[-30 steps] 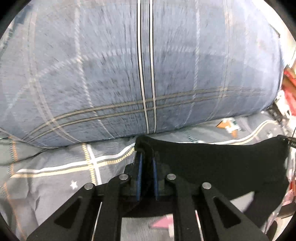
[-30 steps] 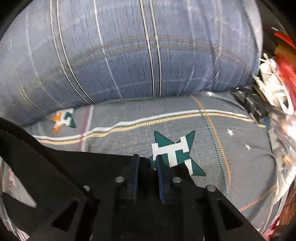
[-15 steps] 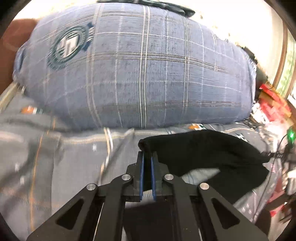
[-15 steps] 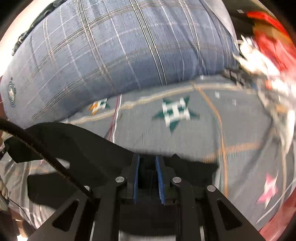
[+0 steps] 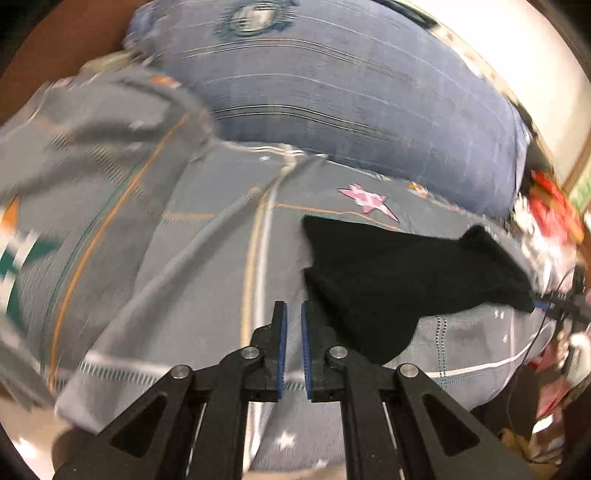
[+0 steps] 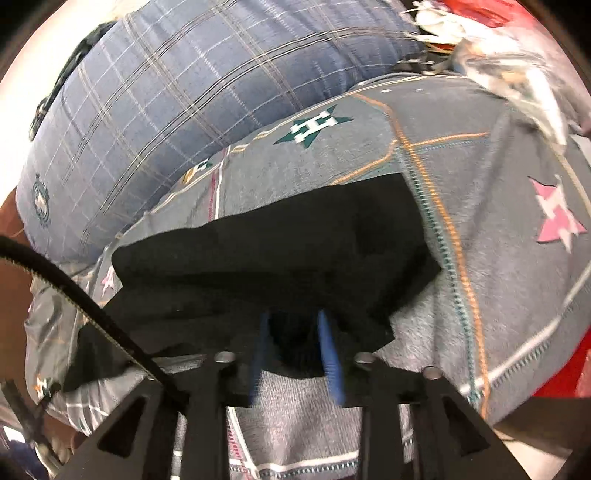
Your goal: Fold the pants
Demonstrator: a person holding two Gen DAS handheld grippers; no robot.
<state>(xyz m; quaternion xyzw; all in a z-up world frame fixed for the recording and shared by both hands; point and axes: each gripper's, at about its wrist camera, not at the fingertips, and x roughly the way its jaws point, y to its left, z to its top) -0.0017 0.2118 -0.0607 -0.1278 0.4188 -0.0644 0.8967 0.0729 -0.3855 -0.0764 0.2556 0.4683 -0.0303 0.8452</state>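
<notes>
The black pants lie folded on the grey patterned bedsheet. They also show in the right wrist view. My left gripper sits just left of the pants with its blue pads nearly together and nothing between them. My right gripper has its blue pads spread apart at the near edge of the pants, with the black cloth lying loose between and over their tips. In the left wrist view the right gripper shows at the pants' far right corner.
A large blue plaid pillow lies behind the pants, also in the right wrist view. Red and white clutter lies at the bed's right side. A black cable crosses the lower left of the right wrist view.
My left gripper has let go of the pants and drawn back to the left. My right gripper has opened, and the pants have dropped onto the sheet. Both views have pulled back from the pillow.
</notes>
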